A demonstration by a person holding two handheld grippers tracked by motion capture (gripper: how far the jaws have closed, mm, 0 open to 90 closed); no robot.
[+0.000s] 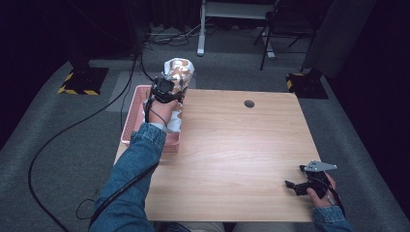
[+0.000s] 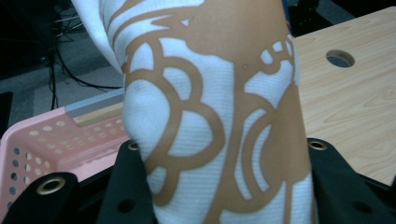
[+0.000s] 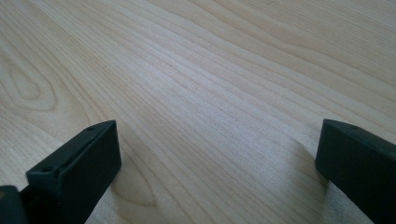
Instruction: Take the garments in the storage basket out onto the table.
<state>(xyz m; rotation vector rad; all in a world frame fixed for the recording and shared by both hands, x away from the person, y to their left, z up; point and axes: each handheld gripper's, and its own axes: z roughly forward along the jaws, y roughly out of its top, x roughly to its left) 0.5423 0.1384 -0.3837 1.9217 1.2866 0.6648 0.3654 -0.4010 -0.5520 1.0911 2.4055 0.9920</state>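
A white cloth with a tan pattern (image 1: 179,72) hangs bunched above the pink basket (image 1: 136,113) at the table's left edge. My left gripper (image 1: 167,89) is shut on the cloth and holds it up over the basket. In the left gripper view the cloth (image 2: 210,107) sits between the two black jaws, with the basket (image 2: 42,140) behind it at the left. My right gripper (image 1: 295,186) rests low over the table's front right corner. In the right gripper view its jaws stand wide apart over bare wood, and the gripper (image 3: 219,163) is open.
The wooden table (image 1: 232,154) has a round cable hole (image 1: 249,103) near its far edge. Black cables (image 1: 72,130) trail across the grey floor at the left. A white desk frame (image 1: 232,19) and a dark chair stand farther back.
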